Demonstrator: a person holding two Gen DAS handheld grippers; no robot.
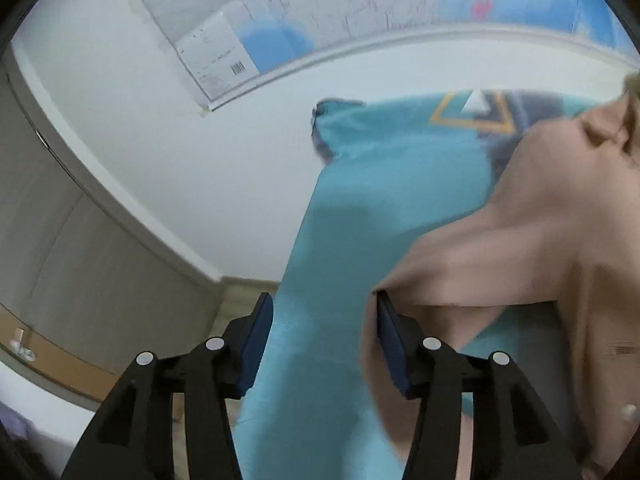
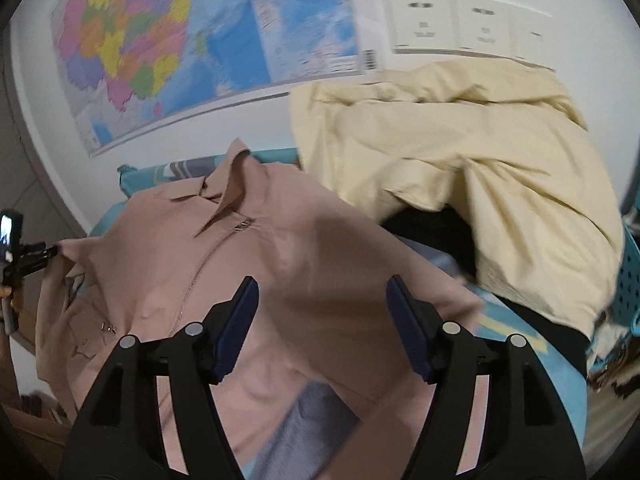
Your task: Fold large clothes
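Observation:
A pale pink zip-up jacket (image 2: 280, 260) lies front-up on a teal bed sheet (image 1: 380, 200), its collar (image 2: 224, 192) towards the wall. My right gripper (image 2: 320, 284) hovers over the jacket's lower front, open, with nothing between its fingers. My left gripper (image 1: 322, 308) is open at the jacket's (image 1: 540, 240) left side. A corner of the pink cloth rests against the tip of its right finger (image 1: 386, 320), and only teal sheet shows between the pads. In the right wrist view that left gripper (image 2: 44, 254) appears at the far left, by the jacket's shoulder edge.
A crumpled cream-yellow garment (image 2: 460, 152) is heaped at the back right over something black (image 2: 432, 232). A teal perforated basket (image 2: 630, 272) stands at the right edge. A coloured map (image 2: 140, 48) and wall sockets (image 2: 452, 24) hang behind the bed. Left of the bed, the sheet drops off towards the floor.

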